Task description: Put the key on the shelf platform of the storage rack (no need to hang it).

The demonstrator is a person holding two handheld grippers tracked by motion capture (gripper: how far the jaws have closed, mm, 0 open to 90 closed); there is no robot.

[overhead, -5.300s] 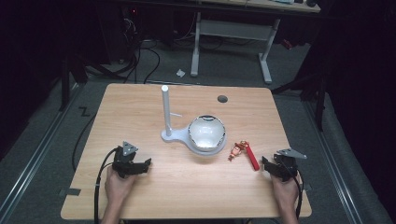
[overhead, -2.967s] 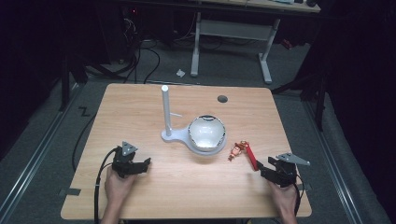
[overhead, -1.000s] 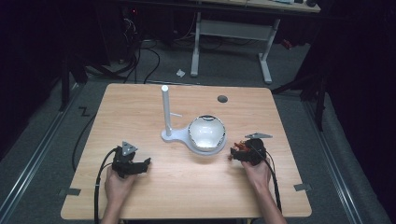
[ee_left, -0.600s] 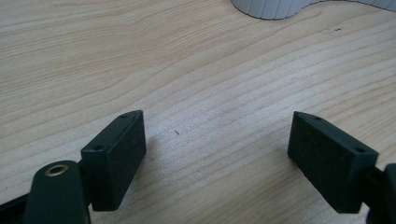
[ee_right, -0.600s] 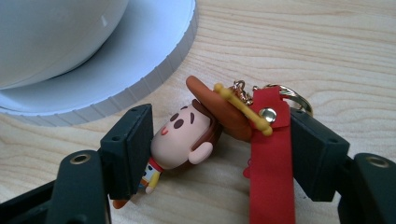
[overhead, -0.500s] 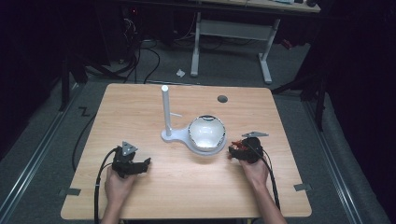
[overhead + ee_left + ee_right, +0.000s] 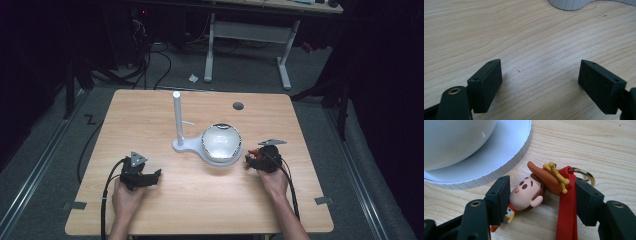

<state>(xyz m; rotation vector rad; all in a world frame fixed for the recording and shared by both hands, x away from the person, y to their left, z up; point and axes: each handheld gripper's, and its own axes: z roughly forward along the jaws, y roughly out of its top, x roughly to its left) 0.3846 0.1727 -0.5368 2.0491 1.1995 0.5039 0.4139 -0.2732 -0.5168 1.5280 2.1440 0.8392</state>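
Note:
A small cowboy-figure keychain [image 7: 526,193] with a brown hat, a red strap [image 7: 567,215] and a metal ring [image 7: 587,175] lies on the wooden table just right of the white stand's base [image 7: 499,152]. My right gripper [image 7: 544,195] is shut on it: one jaw presses the figure's face, the other the red strap. In the high view the right gripper [image 7: 256,161] sits beside the white bowl [image 7: 221,141]. My left gripper [image 7: 150,176] rests at the front left, open, with bare wood between its jaws [image 7: 541,80].
A white stand with an upright post [image 7: 178,117] holds the bowl at the table's middle. The stand's ribbed rim [image 7: 569,3] shows ahead of the left gripper. A dark round hole [image 7: 238,106] lies near the far edge of the table [image 7: 150,110].
My right gripper moved from the table's front right corner leftwards to the keychain beside the bowl and closed round it. The left gripper stayed still.

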